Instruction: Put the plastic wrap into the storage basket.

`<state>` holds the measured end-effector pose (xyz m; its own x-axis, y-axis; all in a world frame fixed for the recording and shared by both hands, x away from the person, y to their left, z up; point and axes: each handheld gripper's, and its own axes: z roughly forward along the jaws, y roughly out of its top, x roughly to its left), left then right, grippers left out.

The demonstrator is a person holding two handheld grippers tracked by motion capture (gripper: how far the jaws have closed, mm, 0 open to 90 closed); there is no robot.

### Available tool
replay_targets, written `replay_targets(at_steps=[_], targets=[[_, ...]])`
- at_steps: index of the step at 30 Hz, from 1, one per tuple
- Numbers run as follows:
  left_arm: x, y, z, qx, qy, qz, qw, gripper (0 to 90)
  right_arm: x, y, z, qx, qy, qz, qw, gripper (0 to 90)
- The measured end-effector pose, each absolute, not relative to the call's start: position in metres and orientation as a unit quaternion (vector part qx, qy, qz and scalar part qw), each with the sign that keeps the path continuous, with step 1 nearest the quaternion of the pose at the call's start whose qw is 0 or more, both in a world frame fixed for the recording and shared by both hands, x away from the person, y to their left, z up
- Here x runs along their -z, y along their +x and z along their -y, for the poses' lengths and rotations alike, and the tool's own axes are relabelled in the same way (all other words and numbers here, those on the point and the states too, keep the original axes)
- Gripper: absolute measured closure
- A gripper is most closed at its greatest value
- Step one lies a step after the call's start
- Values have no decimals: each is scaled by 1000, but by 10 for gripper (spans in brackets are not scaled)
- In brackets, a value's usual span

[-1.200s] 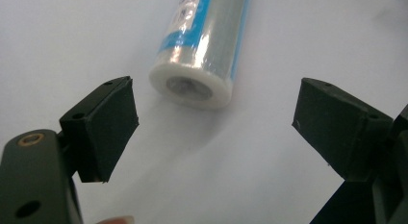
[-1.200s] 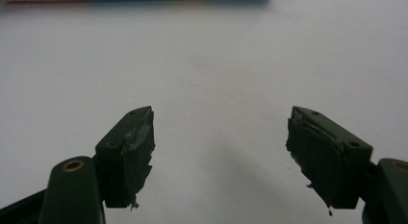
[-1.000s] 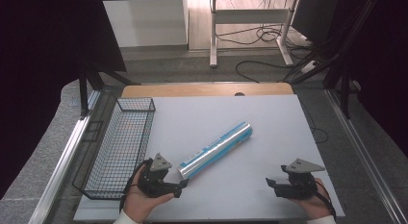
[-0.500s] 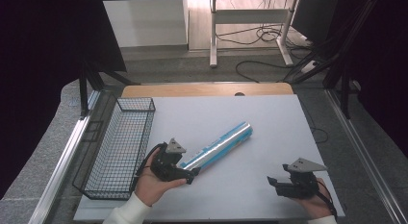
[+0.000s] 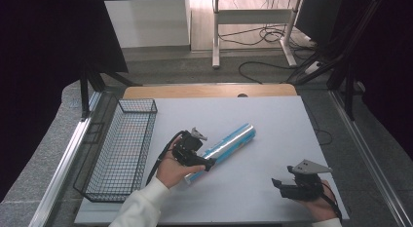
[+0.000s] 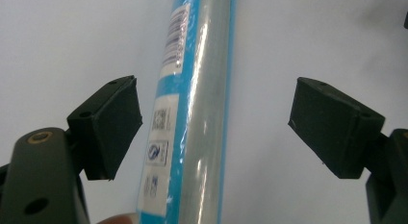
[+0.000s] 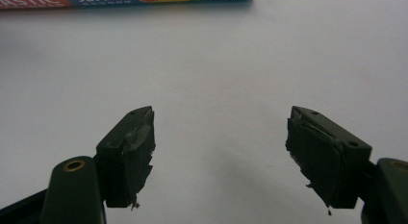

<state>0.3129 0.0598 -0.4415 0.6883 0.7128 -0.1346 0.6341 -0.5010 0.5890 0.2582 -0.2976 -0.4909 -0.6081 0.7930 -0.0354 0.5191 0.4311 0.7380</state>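
We see the roll [image 5: 228, 144] lying flat near the middle of the white tabletop [image 5: 272, 120], its long axis slanting from the near left toward the far right edge. It is a slim tube in glossy clear wrap, silvery with a blue stripe; small white labels and a barcode run along it, too fine to read. In the right gripper view we read "ASTIC" on its red patch. The left gripper [image 5: 207, 164] straddles the roll's near end, its jaws just closing, pads not yet touching. The right gripper [image 5: 276, 184] rests wide apart, near the tabletop's near right corner.
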Motion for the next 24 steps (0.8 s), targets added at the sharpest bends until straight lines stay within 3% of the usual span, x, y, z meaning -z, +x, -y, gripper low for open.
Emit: replay_targets(at_steps=[14,24], targets=[[451,357,-25,-65,871,-390,292,203,487,257,299,-354,400,-819,210,256],[468,380,-11,-29,881,-384,273,210,484,256,296,-348,399,-820,217,256]])
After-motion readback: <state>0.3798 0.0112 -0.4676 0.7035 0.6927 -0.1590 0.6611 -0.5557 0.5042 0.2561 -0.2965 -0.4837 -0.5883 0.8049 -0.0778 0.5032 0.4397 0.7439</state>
